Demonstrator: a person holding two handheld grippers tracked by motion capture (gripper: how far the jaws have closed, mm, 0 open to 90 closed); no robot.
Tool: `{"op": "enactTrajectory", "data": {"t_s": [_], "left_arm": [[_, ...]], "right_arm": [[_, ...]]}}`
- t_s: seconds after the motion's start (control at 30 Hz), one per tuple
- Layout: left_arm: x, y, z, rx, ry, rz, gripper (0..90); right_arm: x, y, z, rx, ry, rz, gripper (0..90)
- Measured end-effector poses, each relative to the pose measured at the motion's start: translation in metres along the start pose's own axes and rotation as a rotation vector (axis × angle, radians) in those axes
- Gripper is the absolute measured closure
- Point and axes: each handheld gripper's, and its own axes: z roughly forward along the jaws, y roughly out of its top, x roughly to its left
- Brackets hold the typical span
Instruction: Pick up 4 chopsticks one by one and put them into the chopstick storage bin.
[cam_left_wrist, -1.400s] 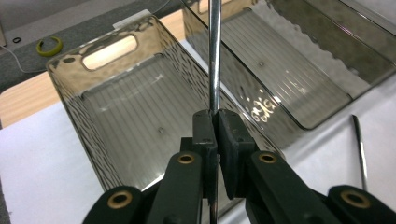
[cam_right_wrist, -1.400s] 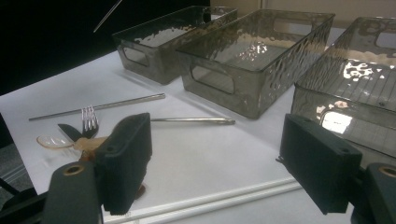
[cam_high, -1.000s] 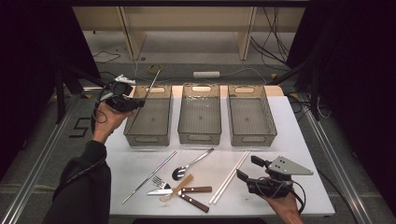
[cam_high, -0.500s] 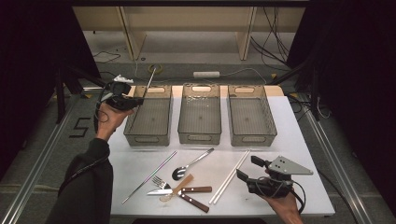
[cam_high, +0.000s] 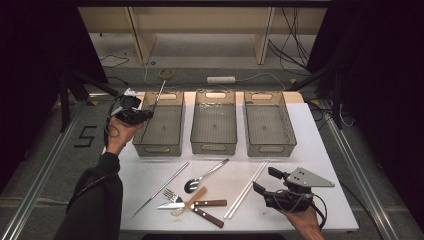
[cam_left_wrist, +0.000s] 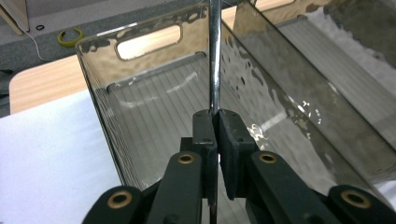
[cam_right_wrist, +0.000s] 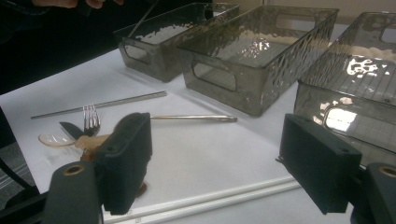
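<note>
My left gripper (cam_high: 145, 115) is shut on a thin metal stick (cam_high: 159, 93) at the left rim of the left clear bin (cam_high: 159, 148). In the left gripper view the pads (cam_left_wrist: 205, 133) pinch the stick (cam_left_wrist: 215, 56), which rises straight up over the bin's ribbed floor (cam_left_wrist: 154, 112). My right gripper (cam_high: 266, 180) rests low at the table's front right, open, with nothing between its jaws. Its view looks between the wide-apart pads (cam_right_wrist: 128, 154) across the white table toward the bins.
A middle bin (cam_high: 214, 146) and a right bin (cam_high: 270, 148) stand beside the left one. In front lie a second metal stick (cam_high: 161, 188), a metal spoon (cam_high: 205, 175), a fork (cam_high: 172, 194), a knife (cam_high: 193, 204), a wooden spoon (cam_high: 189, 202) and a pair of white chopsticks (cam_high: 247, 189).
My left hand has sunk a little with the metal stick, bringing it lower over the left bin. The right gripper has stayed where it was.
</note>
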Motion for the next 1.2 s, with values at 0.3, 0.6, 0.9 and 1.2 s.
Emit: {"op": "enactTrajectory", "data": {"t_s": [0.3,0.6,0.9,1.2], "left_arm": [[-0.001,-0.009,0.011,0.025,-0.005,0.011,84.8],[0.001,-0.018,0.021,0.054,0.000,-0.004,84.1],[0.001,-0.020,0.020,0.042,-0.017,-0.050,67.0],[-0.019,-0.024,-0.007,0.078,-0.094,-0.018,42.4]], "right_arm": [[0.000,0.000,0.000,0.002,0.000,0.000,26.4],[-0.001,0.000,0.000,0.000,0.001,0.001,26.4],[-0.001,0.000,0.000,0.000,0.001,0.004,26.4],[-0.002,0.000,-0.001,-0.006,0.000,0.007,26.4]]}}
